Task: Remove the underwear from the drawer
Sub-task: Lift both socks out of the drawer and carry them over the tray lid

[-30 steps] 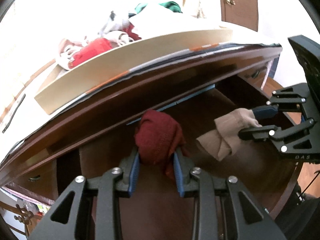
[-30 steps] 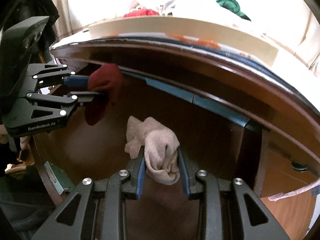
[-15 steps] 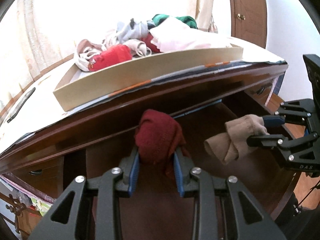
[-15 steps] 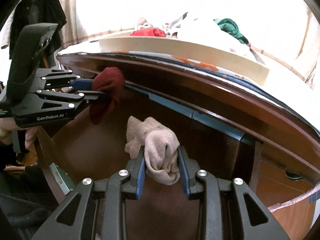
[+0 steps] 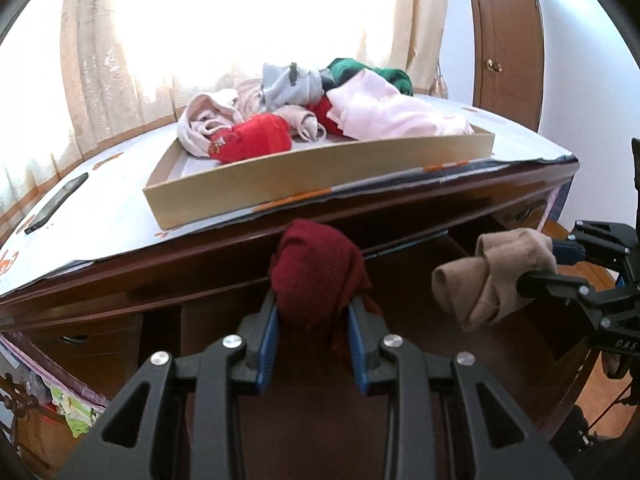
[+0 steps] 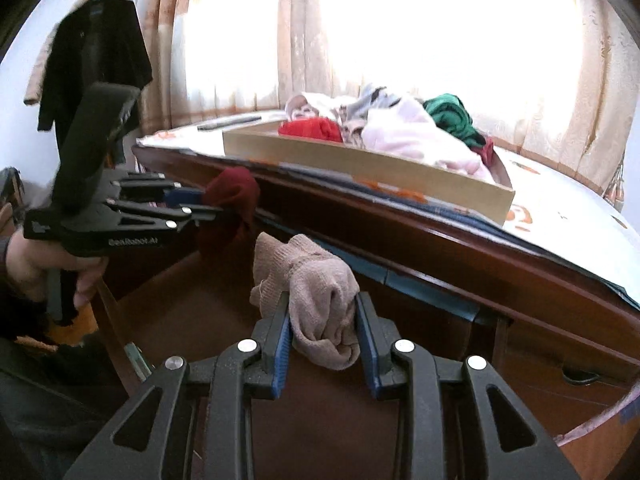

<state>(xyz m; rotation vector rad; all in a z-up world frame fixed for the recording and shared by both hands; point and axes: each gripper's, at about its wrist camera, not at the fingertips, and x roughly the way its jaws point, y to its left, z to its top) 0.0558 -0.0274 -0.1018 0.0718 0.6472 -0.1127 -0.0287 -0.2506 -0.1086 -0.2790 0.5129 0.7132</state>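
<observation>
My left gripper is shut on a dark red rolled underwear, held above the open wooden drawer. My right gripper is shut on a beige rolled underwear, also above the drawer. Each sees the other: the right gripper with the beige piece is at the right in the left wrist view; the left gripper with the red piece is at the left in the right wrist view.
A shallow cardboard tray on the dresser top holds a pile of clothes. A phone lies left of it. Curtains hang behind. A black garment hangs at the left.
Both grippers have risen with their underwear, from inside the drawer to near the level of the dresser top. The tray and its clothes now show from above.
</observation>
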